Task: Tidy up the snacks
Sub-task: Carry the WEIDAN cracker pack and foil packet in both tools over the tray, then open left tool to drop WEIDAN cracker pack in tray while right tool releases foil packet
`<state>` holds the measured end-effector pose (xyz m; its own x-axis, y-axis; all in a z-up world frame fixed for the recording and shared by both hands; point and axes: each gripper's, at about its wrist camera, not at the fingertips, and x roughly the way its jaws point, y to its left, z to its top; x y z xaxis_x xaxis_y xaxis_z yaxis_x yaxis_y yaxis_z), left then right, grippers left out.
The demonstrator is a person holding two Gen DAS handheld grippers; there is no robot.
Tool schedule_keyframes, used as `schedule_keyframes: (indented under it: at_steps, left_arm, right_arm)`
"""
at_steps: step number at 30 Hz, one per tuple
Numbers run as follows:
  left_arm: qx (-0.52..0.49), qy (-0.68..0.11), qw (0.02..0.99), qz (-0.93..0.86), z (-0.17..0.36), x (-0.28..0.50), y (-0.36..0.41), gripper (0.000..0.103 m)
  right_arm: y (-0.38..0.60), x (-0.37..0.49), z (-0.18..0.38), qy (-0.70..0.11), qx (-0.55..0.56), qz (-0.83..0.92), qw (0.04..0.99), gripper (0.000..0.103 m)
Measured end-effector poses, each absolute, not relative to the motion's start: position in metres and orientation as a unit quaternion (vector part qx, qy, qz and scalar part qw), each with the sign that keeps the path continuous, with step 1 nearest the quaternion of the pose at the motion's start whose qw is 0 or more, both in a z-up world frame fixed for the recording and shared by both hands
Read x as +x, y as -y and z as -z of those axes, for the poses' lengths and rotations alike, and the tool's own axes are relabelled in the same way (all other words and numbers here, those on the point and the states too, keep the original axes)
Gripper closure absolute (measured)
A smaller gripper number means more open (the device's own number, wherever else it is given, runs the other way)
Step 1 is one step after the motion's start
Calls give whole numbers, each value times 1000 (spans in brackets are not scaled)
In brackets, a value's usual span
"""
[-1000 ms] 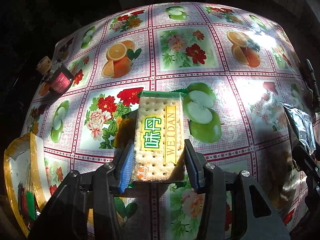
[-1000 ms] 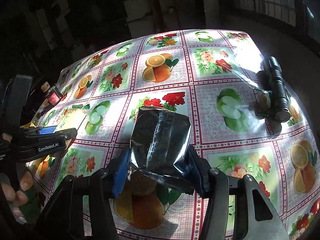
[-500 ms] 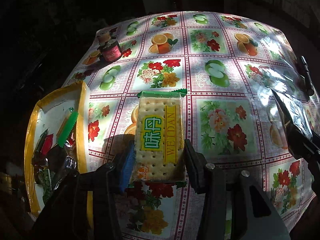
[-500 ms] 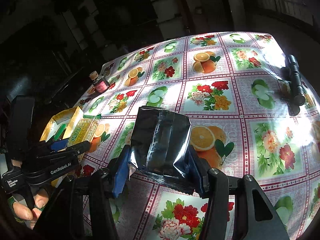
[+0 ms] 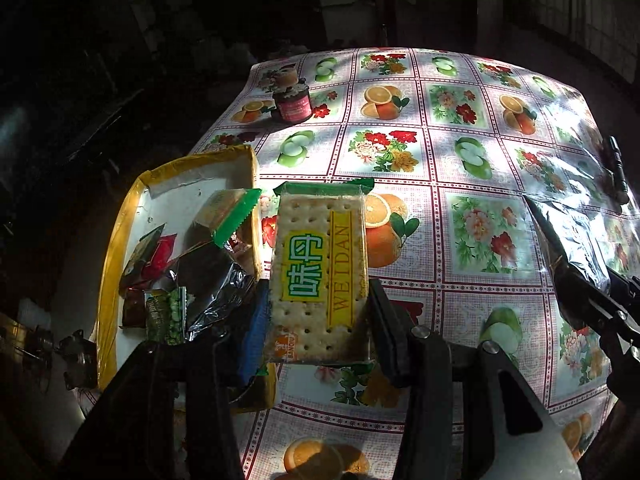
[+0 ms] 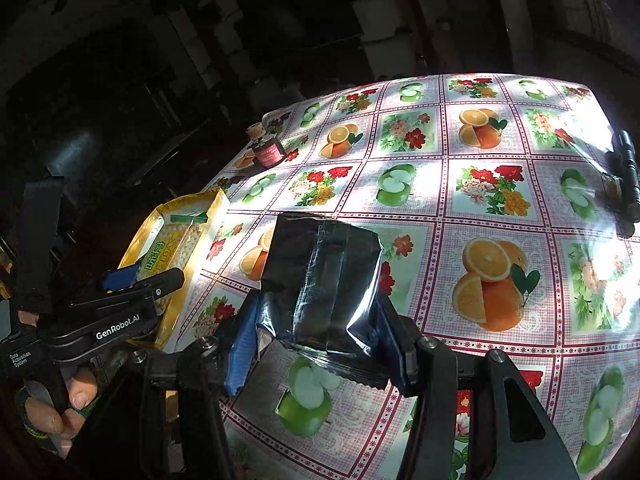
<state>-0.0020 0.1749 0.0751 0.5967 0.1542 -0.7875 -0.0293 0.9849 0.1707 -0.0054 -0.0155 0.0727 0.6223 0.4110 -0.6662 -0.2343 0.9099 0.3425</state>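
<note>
My left gripper [image 5: 316, 312] has its fingers clamped on the cracker packet [image 5: 320, 276], one pad on each long side near its lower end, so most of the packet stands up past my fingertips. It hangs in the air just beside the near right edge of the yellow tray [image 5: 120, 232], above the surface [image 5: 480, 152]. On its front I read "WEIDAN" in a yellow strip, two large white Chinese characters on a green and yellow patch, and small orange print at the bottom corner that is too small to make out.

My right gripper [image 6: 316, 328] has its fingers squeezed onto the silver foil pouch [image 6: 320, 280], gripping its lower sides; the crinkled top rises above the fingers, over the fruit-and-flower cloth. I can see no print on it.

From the right wrist view, my left gripper's body reads "GenRobot.AI" and "Data Acquisition System". The tray already holds several wrapped snacks [image 5: 176, 276]. A small jar with a pink label [image 5: 293, 104] stands far off; its writing is unreadable.
</note>
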Motion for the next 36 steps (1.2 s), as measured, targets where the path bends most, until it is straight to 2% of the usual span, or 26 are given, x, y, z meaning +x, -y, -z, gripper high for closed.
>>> schedule_keyframes:
  at_steps: [14, 27, 36]
  left_arm:
    - [53, -435, 896, -71, -85, -16, -206, 54]
    - [-37, -475, 871, -122, -65, -25, -316, 54]
    - [-51, -484, 865, -121, -54, -20, -335, 55]
  right_arm:
    - [-24, -5, -76, -399, 101, -233, 881, 49]
    - [-173, 63, -69, -416, 59, -348, 838, 49]
    - [-230, 87, -55, -434, 21, -363, 824, 49]
